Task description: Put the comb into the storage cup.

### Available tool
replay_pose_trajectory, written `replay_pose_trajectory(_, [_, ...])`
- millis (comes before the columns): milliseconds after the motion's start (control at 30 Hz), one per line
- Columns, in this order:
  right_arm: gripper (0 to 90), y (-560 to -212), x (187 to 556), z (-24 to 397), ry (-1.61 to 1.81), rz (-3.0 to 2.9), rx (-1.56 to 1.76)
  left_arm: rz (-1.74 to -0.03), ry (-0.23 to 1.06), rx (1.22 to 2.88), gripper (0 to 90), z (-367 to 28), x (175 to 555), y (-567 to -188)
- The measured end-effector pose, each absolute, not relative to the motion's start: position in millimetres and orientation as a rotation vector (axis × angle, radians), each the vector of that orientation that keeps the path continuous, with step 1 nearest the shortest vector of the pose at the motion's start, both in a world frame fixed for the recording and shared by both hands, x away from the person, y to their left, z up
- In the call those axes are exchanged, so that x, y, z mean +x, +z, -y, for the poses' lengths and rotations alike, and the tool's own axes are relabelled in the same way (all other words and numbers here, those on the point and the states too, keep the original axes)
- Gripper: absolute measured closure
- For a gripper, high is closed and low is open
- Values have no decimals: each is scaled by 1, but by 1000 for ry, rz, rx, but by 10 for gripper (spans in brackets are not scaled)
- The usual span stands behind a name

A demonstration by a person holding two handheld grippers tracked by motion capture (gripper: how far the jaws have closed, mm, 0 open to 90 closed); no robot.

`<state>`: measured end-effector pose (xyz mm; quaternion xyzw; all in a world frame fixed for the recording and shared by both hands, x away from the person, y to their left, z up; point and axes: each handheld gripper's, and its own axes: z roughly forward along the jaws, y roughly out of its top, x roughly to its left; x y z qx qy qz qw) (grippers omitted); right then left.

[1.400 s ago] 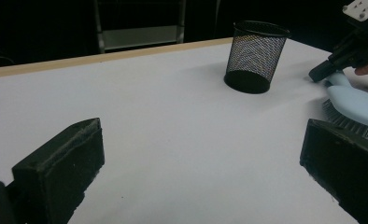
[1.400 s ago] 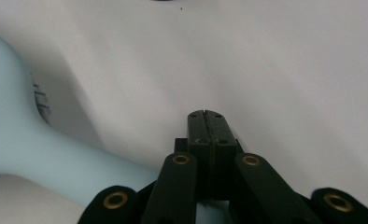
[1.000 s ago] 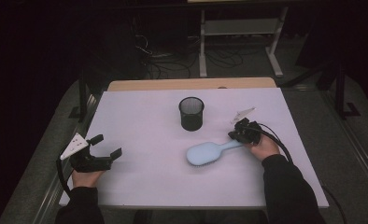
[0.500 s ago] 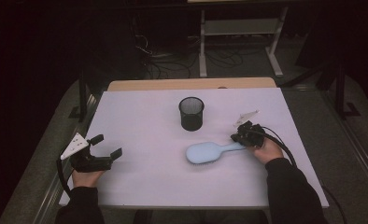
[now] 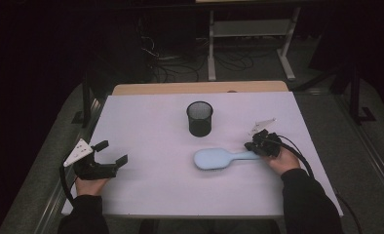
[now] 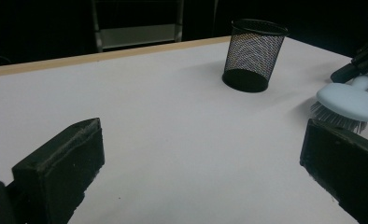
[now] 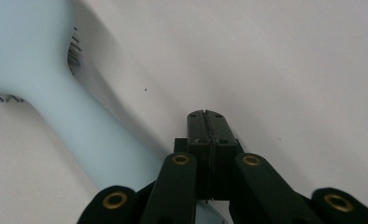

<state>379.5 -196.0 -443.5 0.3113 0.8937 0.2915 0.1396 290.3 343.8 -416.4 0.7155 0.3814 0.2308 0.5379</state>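
Note:
A pale blue hairbrush (image 5: pixel 212 158) lies bristles down on the white table top (image 5: pixel 146 122), its handle pointing right. My right gripper (image 5: pixel 252 146) sits at the end of that handle. In the right gripper view its jaws are pressed together with nothing between them (image 7: pixel 205 116), and the brush handle (image 7: pixel 79 135) runs past on their left and under the linkage. My left gripper (image 5: pixel 114 151) rests at the table's near left, open and empty. From the left gripper view its jaws (image 6: pixel 203 140) frame bare table, with the brush head (image 6: pixel 350 100) at the far right.
A black mesh cup (image 5: pixel 200 118) stands upright behind the brush, near the table's middle; the left gripper view shows the cup (image 6: pixel 254 53) too. A wooden strip (image 5: pixel 200 87) edges the far side. Beyond it are cables and a metal frame on the dark floor.
My right gripper has shifted slightly toward the near right, and the brush handle has swung with it to lie more level. The left gripper has stayed put.

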Motion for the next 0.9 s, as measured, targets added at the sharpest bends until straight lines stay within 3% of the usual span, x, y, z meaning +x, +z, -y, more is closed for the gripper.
replay_pose_trajectory(900, [889, -443, 357, 206, 856, -2605, 920, -905, 547, 1697, 0, -343, 290, -416])
